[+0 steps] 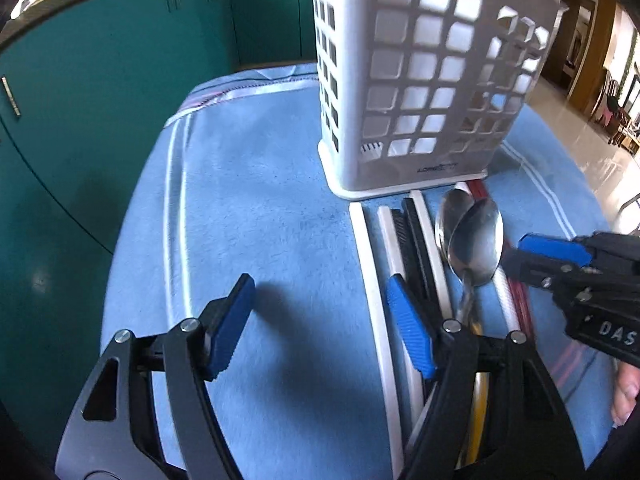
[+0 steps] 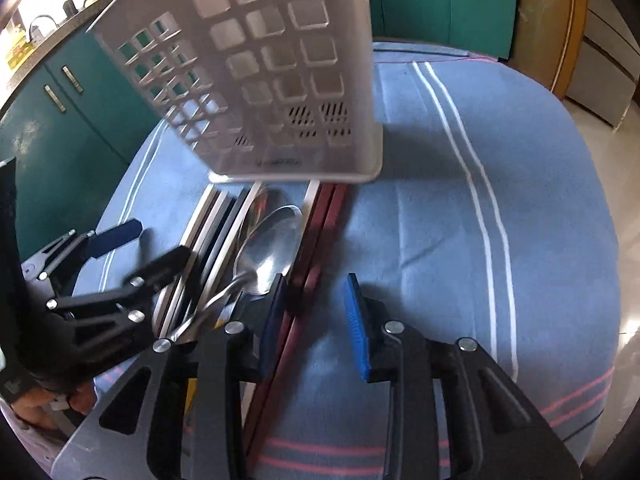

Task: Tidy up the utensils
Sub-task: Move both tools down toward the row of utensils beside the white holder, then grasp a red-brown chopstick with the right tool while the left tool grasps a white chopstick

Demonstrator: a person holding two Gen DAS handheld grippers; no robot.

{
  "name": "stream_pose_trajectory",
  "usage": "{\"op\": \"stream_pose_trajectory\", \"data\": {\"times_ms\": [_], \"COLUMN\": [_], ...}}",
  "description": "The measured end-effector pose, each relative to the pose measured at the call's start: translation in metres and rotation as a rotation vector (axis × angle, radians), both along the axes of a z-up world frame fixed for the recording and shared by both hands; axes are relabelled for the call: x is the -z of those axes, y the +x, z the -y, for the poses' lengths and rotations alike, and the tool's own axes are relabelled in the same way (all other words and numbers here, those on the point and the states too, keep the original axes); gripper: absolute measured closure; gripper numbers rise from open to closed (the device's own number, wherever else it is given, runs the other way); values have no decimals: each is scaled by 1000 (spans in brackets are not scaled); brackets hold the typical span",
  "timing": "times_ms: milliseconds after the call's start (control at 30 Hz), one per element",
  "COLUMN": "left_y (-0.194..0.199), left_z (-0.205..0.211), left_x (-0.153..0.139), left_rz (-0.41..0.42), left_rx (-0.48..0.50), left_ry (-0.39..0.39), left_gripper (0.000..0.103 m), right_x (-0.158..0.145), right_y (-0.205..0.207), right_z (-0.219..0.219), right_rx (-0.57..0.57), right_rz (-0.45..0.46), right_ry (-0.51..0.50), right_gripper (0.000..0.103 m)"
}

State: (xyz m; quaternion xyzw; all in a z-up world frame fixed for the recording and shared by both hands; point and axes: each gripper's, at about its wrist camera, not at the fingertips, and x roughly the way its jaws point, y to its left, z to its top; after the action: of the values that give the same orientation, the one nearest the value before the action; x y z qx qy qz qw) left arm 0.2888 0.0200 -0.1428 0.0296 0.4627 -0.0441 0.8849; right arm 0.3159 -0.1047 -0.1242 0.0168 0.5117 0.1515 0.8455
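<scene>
A white lattice utensil basket (image 1: pixel 420 80) stands upright on the blue cloth; it also shows in the right wrist view (image 2: pixel 260 76). In front of it lie white chopsticks (image 1: pixel 370 264), black chopsticks (image 1: pixel 416 240), two steel spoons (image 1: pixel 474 240) and dark red chopsticks (image 2: pixel 316 240). My left gripper (image 1: pixel 320 320) is open and empty, its right finger over the white and black chopsticks. My right gripper (image 2: pixel 316 320) is open, straddling the red chopsticks beside the spoons (image 2: pixel 268 252). Each gripper shows in the other's view, the right one (image 1: pixel 560 256) and the left one (image 2: pixel 136 248).
The blue striped cloth (image 2: pixel 500 200) covers a round table. Teal cabinets (image 1: pixel 100 100) stand behind and to the left. A tiled floor and a room with chairs (image 1: pixel 600 120) lie past the table's right edge.
</scene>
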Motion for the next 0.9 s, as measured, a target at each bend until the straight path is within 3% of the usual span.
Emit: {"op": "stream_pose_trajectory", "data": {"times_ms": [233, 400, 500, 633, 833, 900], "left_y": [18, 26, 30, 32, 39, 40], "left_z": [-1, -8, -4, 5, 2, 2], "left_x": [1, 1, 2, 2, 3, 3], "left_rz": [-7, -21, -23, -23, -33, -34], "left_rx": [-3, -26, -23, -17, -26, -26], "left_ry": [5, -6, 8, 22, 26, 28], "left_gripper": [30, 27, 27, 27, 25, 25], "right_x": [-6, -7, -10, -13, -16, -15], "right_y": [0, 4, 13, 21, 22, 27], "right_z": [8, 48, 65, 66, 68, 67], "right_rx": [38, 89, 159, 150, 153, 142], "right_rz": [-26, -48, -46, -51, -54, -55], "right_ry": [-110, -5, -21, -47, 25, 5], "right_gripper": [72, 71, 71, 71, 71, 71]}}
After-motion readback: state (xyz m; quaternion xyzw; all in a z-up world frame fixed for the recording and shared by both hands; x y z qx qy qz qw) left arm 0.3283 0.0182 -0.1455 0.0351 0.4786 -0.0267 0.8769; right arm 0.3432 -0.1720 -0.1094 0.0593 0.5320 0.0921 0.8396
